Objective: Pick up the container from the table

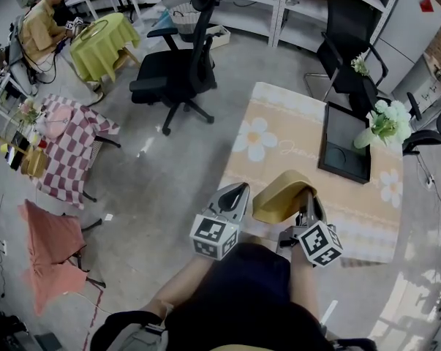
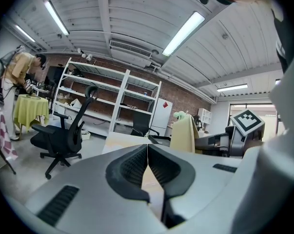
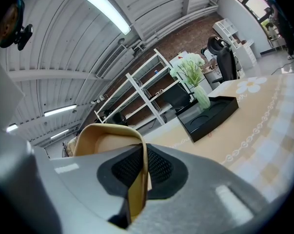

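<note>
Over the near edge of the table, low in the middle of the head view, the right gripper holds the container. It is a tan, thin-walled tub with rounded corners and no print that I can see. I cannot tell whether it touches the cloth. The left gripper sits just to its left, apart from it. Both cubes carry black-and-white square markers. The beige cloth has white daisies and one cursive word, too small to read. A black tray and a vase of flowers stand towards the right edge of the frame. A red diamond label marks a white cabinet at upper right, and an office chair stands at upper centre.

From the left gripper view, the left gripper has its fingers pressed together with nothing between them. The container shows pale yellow right of centre, and the other gripper's marker cube sits further right.

From the right gripper view, the right gripper has its fingers pinched on one thin wall of the container, whose open hollow fills the lower left. The tray and flowers sit at mid-right on the table.
</note>
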`<state>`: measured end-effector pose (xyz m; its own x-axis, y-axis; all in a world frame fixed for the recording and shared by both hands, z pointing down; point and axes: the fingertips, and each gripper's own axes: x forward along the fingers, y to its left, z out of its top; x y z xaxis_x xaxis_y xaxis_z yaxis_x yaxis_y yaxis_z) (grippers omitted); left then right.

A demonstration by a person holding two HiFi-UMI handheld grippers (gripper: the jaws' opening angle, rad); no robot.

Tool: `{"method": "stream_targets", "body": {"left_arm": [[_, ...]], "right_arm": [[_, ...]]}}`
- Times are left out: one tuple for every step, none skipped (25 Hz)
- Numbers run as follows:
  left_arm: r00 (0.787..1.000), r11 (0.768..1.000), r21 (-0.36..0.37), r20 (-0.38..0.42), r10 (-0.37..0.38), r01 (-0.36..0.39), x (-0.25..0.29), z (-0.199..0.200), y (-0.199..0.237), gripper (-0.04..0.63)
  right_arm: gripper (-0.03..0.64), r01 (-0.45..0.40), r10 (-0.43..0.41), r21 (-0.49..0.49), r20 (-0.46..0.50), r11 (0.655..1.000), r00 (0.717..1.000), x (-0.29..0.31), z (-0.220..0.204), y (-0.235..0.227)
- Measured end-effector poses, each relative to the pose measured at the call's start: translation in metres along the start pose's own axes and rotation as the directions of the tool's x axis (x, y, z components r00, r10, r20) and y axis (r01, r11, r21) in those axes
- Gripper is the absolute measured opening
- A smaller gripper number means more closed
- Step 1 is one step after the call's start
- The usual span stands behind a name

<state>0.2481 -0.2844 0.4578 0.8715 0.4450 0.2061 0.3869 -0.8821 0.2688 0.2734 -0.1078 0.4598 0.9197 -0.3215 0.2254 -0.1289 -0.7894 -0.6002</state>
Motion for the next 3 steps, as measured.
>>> {"method": "stream_targets", "body": {"left_arm": [[1.000,1.000,0.001,0.000,0.000,0.000,0.0003,-0.0002,0.0005,0.009],[1.000,1.000,0.002,0.001,0.001,-0.001,0.0006,-0.0005,0.0009,0.010],[1.000,1.000,0.003,0.001,0.001,-0.001,0.0009,-0.0008,0.0012,0.011]], "right_arm": [[0.011,-0.001,0.001,0.000,0.000,1.000,1.000,0.0006,-0.0005,0.0000],[0.011,-0.001,0.001,0.000,-0.001,1.000,1.000,0.0013,-0.0011,0.0001],[0.011,-0.001,0.001,0.000,-0.001,1.000,1.000,0.0018,-0.0017,0.0001]]}}
